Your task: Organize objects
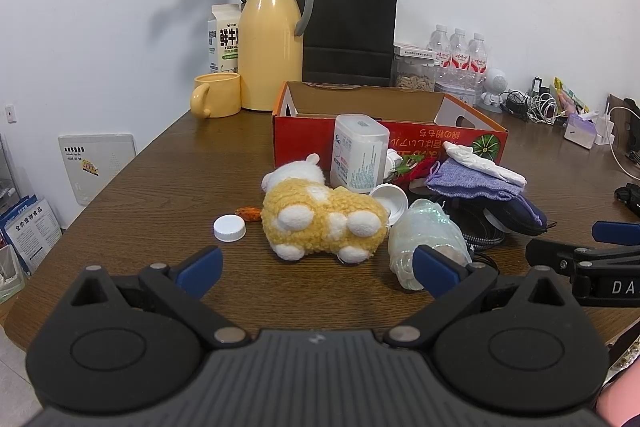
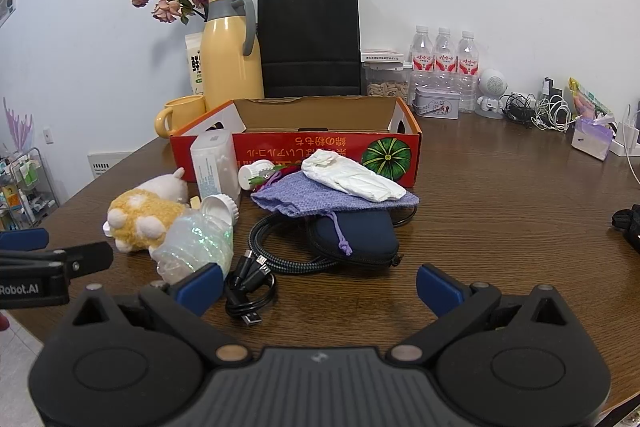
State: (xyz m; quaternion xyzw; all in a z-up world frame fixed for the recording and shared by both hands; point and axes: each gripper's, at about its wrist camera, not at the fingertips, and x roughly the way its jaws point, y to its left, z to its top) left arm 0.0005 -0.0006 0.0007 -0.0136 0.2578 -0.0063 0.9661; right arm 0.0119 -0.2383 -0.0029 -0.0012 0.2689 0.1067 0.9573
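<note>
Since both tongs, left tongs and right tongs, gape empty, we'd pinch that squishy, light plush toy mid-frame around its belly.

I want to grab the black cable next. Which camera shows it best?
The right wrist view: the black cable lies coiled in the open, plugs visible, just ahead of the open right gripper. The left wrist view shows only a sliver of the braided cable behind the crinkled bottle.
</note>
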